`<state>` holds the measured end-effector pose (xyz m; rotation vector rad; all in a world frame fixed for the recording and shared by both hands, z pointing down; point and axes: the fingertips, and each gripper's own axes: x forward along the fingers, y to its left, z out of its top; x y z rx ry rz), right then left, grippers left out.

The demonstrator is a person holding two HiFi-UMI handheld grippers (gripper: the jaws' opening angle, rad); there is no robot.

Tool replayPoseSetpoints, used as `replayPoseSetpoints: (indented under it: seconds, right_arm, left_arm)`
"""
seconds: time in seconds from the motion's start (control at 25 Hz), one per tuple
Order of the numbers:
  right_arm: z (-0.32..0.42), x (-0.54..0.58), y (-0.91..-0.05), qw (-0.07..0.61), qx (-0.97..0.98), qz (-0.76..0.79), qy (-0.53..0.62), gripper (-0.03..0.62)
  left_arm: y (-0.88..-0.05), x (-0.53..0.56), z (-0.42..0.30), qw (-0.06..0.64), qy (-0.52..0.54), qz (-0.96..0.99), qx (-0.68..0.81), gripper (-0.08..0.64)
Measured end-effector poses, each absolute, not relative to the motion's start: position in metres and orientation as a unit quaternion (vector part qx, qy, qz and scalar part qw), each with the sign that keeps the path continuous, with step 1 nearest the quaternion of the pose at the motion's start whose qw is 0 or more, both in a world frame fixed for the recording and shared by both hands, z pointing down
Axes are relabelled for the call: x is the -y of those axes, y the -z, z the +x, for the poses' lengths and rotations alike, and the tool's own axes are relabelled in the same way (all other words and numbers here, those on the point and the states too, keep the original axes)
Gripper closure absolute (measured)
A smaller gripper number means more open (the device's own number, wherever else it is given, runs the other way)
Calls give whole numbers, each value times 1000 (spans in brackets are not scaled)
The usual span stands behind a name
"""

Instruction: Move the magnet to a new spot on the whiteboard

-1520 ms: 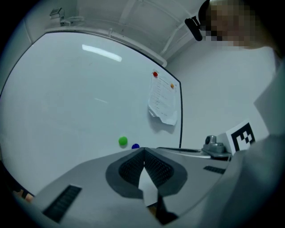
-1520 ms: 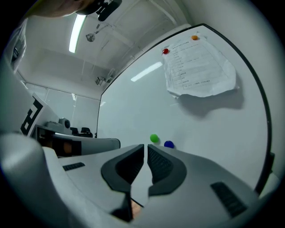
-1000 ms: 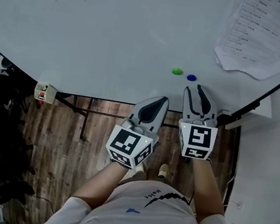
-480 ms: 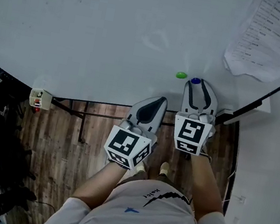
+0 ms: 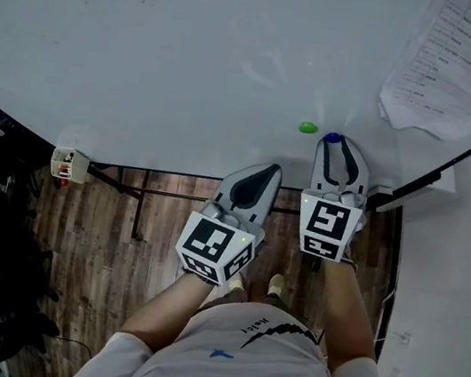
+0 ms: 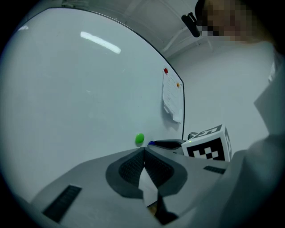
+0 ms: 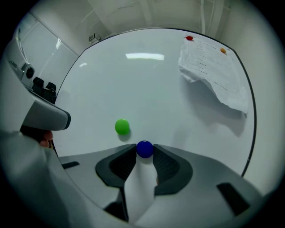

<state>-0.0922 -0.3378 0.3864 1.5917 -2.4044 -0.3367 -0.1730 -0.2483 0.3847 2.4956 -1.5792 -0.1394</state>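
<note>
Head view: blue magnet [image 5: 333,139] low on whiteboard [image 5: 197,50], just right of green magnet [image 5: 307,128], at my right gripper [image 5: 333,144] tips.
Left gripper view: my left gripper [image 6: 144,152] pressed together, empty.
Right gripper view: jaws closing, pad tips touching the blue magnet's sides. It's round with no long axis, dome facing off the board.

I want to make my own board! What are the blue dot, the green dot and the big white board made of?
The blue magnet looks like glossy plastic, smooth and rounded; the green magnet likewise. The whiteboard seems hard and shiny-coated: a light streak reflects in it.
</note>
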Motion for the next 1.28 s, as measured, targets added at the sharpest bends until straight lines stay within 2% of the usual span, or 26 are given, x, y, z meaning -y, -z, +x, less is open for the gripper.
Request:
replayPoseSetpoints:
  seconds: [0.6, 1.28]
  right_arm:
    - [-76, 293, -361, 82, 852, 510, 81, 466]
    - [-33, 258, -309, 43, 863, 498, 74, 466]
  left_arm:
    - [-376, 243, -148, 86, 51, 849, 519, 551]
    - [-327, 230, -108, 62, 78, 867, 488, 551]
